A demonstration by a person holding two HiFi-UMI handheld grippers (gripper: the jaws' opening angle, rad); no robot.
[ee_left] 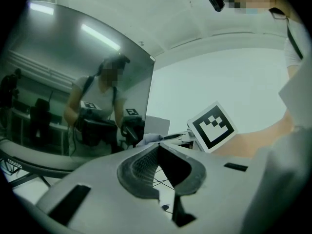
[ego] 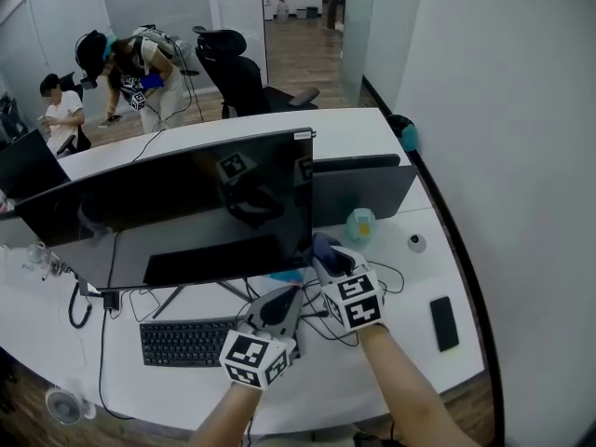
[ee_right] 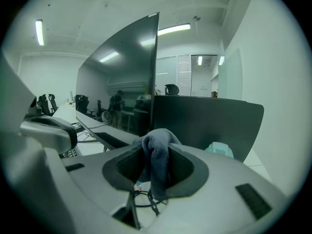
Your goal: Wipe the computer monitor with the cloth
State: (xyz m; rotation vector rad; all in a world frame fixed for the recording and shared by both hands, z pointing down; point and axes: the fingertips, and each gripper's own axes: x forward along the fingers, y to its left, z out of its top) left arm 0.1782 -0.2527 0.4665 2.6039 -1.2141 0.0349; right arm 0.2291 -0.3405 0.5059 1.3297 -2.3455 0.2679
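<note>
The wide dark monitor point(ego: 186, 208) stands on the white desk point(ego: 391, 361). My right gripper point(ego: 323, 252) is shut on a blue-grey cloth point(ego: 321, 245) at the screen's lower right corner. In the right gripper view the cloth point(ee_right: 157, 152) bulges out between the jaws, with the monitor point(ee_right: 126, 77) edge-on just ahead. My left gripper point(ego: 282, 303) hangs lower, in front of the monitor's base, its jaws shut with nothing between them. The left gripper view shows its tips point(ee_left: 158, 148) meeting, the screen point(ee_left: 73, 82) to the left, and the cloth point(ee_left: 148, 139) beyond.
A black keyboard point(ego: 186, 341) lies under the monitor, with tangled cables point(ego: 328, 331) beside it. A phone point(ego: 444, 322), a teal object point(ego: 360, 223) and a small round item point(ego: 416, 242) sit to the right. A dark panel point(ego: 363, 189) stands behind. People and an office chair point(ego: 237, 68) are beyond the desk.
</note>
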